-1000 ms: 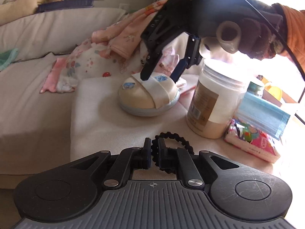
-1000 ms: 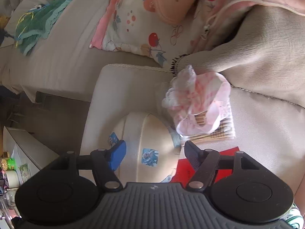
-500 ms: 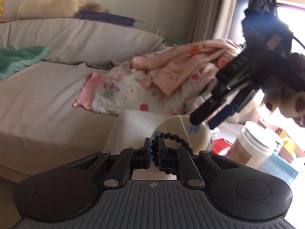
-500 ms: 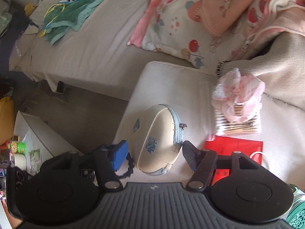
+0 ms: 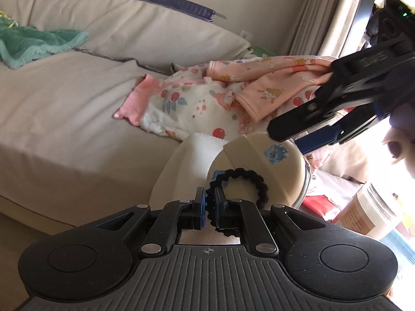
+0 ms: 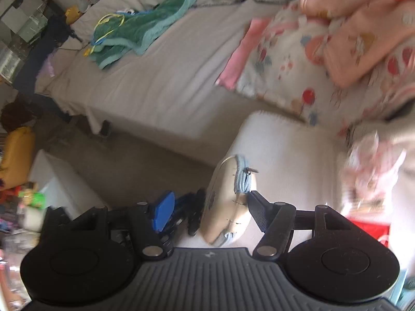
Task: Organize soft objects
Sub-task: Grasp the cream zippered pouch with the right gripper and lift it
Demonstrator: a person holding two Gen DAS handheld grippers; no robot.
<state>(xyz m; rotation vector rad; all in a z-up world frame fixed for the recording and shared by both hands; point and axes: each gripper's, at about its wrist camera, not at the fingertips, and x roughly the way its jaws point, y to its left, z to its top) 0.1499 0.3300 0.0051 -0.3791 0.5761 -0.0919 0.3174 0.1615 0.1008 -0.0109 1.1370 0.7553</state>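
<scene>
My left gripper is shut on a black braided hair tie, whose loop sticks up in front of the jaws. Just beyond it a cream round pouch with blue stickers rests on a white cushion. My right gripper hovers over the pouch's far side. In the right wrist view the right gripper is open. The pouch lies between its fingers by the right one, and the blue left pad stands clear. The left gripper's fingers show beside the pouch.
Pink printed clothes are heaped on the beige sofa, with a green towel farther along. A frilly pink item, a red packet and a jar crowd the cushion's right side. Floor lies left of it.
My left gripper has carried the hair tie leftward and rolled, so the pouch now sits right behind the loop. The right gripper has risen and drawn back over the pouch, jaws unchanged.
</scene>
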